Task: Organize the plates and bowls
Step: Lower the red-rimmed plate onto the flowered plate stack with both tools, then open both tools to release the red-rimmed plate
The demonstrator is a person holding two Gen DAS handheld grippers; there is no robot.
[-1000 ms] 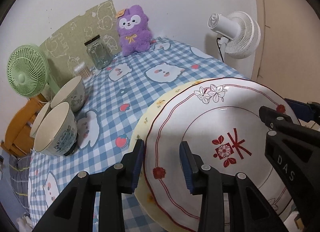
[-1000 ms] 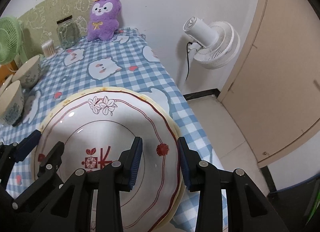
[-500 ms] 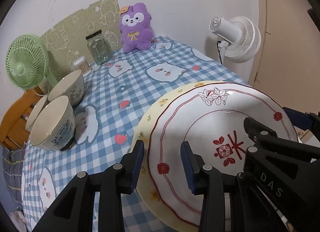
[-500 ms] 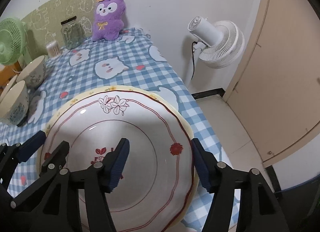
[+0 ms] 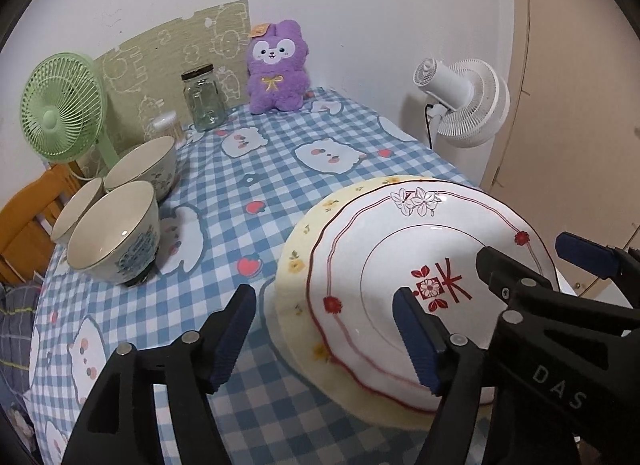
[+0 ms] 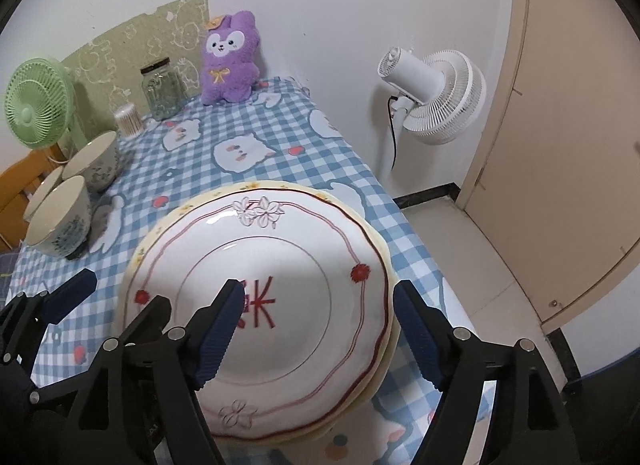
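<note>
At the far left of the left wrist view a green fan (image 5: 60, 113) stands in the upper left, with a wooden chair (image 5: 28, 217) below it at the frame's edge. Just right of these, three bowls sit close together on the blue checked tablecloth (image 5: 248, 185): a small bowl (image 5: 76, 211) at the cloth's edge, a blue-patterned bowl (image 5: 116, 233) nearest the camera, and a rear bowl (image 5: 142, 167) behind it. Farther up, a cotton-swab tub (image 5: 168, 127), a glass jar (image 5: 203, 103) and a purple plush toy (image 5: 276, 67) line the wall.

In the lower middle, the left gripper (image 5: 324, 331) has its blue pads wide apart and still opening; the near-left rim of the plates lies between them, untouched by either pad. The white plate (image 5: 404, 249), red-rimmed with a red flower motif, rests on top of a yellow plate (image 5: 296, 265), both lying flat at the centre right of the frame. A white fan (image 5: 464, 101) stands beyond the table's right edge.

In the right wrist view, the bowls sit at centre left and the stacked plates fill the lower middle. The right gripper (image 6: 318, 333) is at the bottom, its fingers also spread and opening, straddling the plates' right rim without pressing on it. The left gripper's fingers show at lower left. A beige door (image 6: 560, 145) fills the right side.
</note>
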